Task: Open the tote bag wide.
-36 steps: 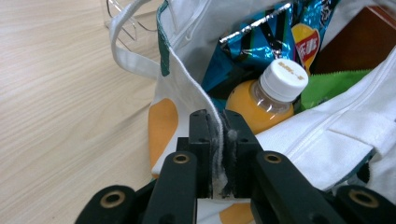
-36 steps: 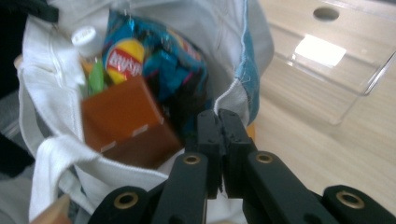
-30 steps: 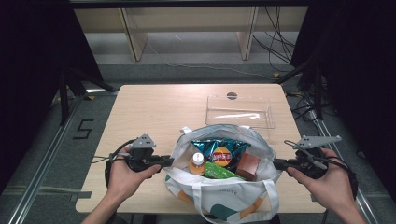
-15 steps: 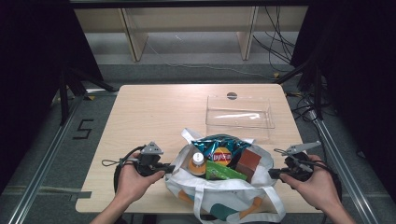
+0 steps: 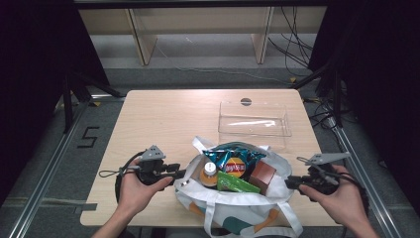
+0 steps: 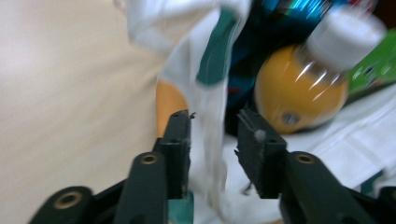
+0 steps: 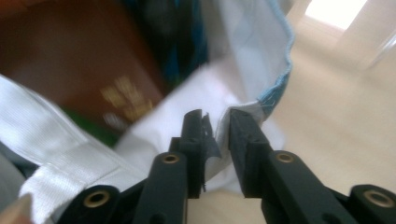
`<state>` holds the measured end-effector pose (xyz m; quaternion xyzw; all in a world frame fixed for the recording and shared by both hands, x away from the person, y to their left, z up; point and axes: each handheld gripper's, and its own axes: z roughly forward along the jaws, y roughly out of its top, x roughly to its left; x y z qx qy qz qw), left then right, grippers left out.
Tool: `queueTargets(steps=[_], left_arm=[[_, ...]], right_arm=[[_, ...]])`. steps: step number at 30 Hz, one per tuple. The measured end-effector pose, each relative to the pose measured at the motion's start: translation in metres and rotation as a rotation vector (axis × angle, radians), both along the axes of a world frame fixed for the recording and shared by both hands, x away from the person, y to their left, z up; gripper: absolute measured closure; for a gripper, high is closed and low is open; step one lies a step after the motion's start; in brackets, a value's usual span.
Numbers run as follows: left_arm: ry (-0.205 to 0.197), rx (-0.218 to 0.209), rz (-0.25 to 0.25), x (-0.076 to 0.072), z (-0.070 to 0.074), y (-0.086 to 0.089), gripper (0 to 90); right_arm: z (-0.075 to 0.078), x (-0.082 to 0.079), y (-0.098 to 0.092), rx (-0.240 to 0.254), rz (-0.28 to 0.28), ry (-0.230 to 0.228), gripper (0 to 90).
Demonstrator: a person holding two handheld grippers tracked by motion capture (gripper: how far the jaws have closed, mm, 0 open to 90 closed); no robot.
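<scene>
Both hands dropped lower vs a sec ago; L gripper (image 5: 179,172) & R gripper (image 5: 289,182) jaws just opening, bag (image 5: 233,206) rim cloth between, unclamped. Bag sits at near table (image 5: 163,119) edge: soft, floppy, loaded. Grip hem or straps.

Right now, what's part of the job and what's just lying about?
In the job: tote bag, its rim between both grippers' jaws; left gripper; right gripper; the bottle, chip bag and brown box inside.
Lying about: clear tray, table.
</scene>
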<state>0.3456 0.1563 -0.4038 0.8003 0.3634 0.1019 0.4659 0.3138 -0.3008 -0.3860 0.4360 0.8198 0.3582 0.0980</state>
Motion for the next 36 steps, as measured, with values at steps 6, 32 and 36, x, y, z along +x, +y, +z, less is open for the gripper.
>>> queueTargets(steps=[6,32,36], left_arm=[[-0.082,0.021,-0.066,0.011,0.016,-0.010,56.5],[-0.029,0.201,-0.100,0.060,-0.038,-0.045,87.7],[-0.018,0.209,-0.104,0.064,-0.046,-0.050,87.6]], right_arm=[[0.029,0.007,-0.004,0.001,0.034,-0.147,73.8],[-0.038,0.072,0.038,-0.197,0.104,-0.070,89.2],[-0.050,0.077,0.042,-0.202,0.099,-0.040,89.3]])
